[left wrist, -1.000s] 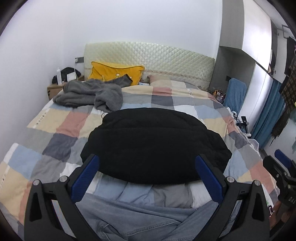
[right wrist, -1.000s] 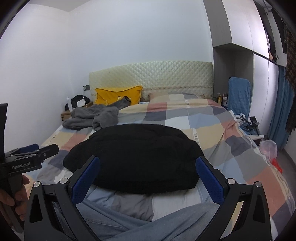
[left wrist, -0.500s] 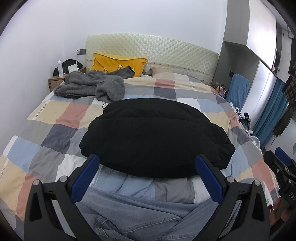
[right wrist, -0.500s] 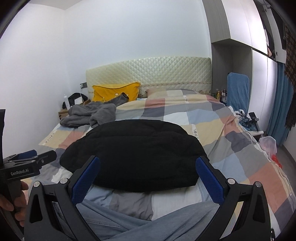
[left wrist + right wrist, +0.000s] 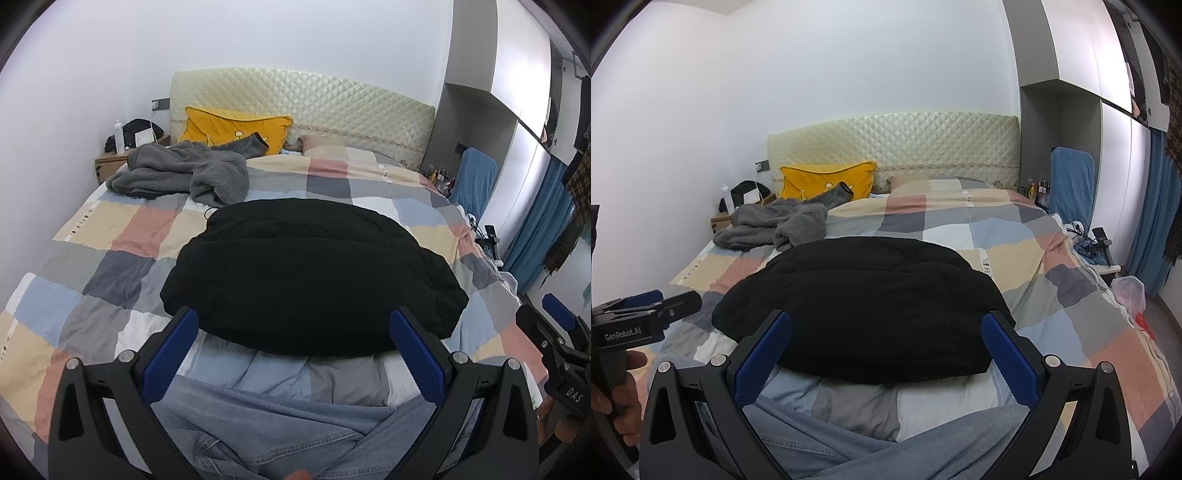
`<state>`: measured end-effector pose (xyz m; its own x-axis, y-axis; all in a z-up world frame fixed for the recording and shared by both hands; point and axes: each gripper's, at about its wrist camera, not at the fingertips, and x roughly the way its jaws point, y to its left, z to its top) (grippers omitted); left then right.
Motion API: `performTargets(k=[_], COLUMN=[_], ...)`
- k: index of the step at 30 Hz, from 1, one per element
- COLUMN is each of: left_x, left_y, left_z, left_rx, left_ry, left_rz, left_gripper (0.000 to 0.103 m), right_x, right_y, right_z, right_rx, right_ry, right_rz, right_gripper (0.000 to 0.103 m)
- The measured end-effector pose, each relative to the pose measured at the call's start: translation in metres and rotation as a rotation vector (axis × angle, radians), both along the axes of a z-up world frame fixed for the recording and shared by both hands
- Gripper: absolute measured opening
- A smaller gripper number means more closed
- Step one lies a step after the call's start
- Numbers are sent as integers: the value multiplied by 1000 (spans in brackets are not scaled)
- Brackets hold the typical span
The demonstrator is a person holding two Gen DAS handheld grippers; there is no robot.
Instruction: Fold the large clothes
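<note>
Both tongs are spread wide with nothing between the pads. Your left gripper [image 5: 293, 347] sits at the bottom of its frame, blue pads flanking the near edge of the black jacket [image 5: 314, 273] but not touching it. Your right gripper [image 5: 886, 349] looks the same in its own view: wide open, empty, held above the near hem of the black jacket [image 5: 864, 306].

The jacket lies centre frame on the checked quilt [image 5: 122, 258], laid out as a broad flat slab with horizontal creases across the top. It looks already folded at least once, though the exact number of folds can't be told. It's placed mid-bed, probably so you have flat room on every side for the fold.

A grey fleece garment [image 5: 181, 173] is bunched in the upper left of the frame, just in front of the yellow pillow [image 5: 236, 129] and well apart from the jacket; likely parked there as another item, out of the way. Denim [image 5: 280, 432] fills the bottom centre between the tongs, probably your own legs, or jeans at the bed's edge; can't tell which.

You hold both grippers level and apart, one per side, which suits taking the two near corners. Neither has made contact yet. In the right view your left gripper [image 5: 646, 314] shows at the left edge, in your hand [image 5: 617, 391].
</note>
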<state>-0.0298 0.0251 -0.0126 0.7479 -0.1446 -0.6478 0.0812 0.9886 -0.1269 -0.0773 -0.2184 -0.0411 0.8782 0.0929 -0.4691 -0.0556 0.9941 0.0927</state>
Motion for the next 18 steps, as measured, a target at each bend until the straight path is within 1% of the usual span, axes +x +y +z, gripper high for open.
performTargets(k=[4, 7, 18], left_x=[-1, -1, -3], left_y=[1, 2, -7], left_z=[3, 3, 2], left_rx=[18, 16, 12], left_ry=[-10, -11, -1], left_rz=[15, 22, -3], left_gripper=[103, 103, 103], right_x=[1, 2, 3], right_y=[1, 1, 0], right_z=[-1, -2, -2], right_rx=[5, 6, 3], right_ry=[0, 2, 0], right_rz=[-3, -4, -7], right_gripper=[103, 103, 103])
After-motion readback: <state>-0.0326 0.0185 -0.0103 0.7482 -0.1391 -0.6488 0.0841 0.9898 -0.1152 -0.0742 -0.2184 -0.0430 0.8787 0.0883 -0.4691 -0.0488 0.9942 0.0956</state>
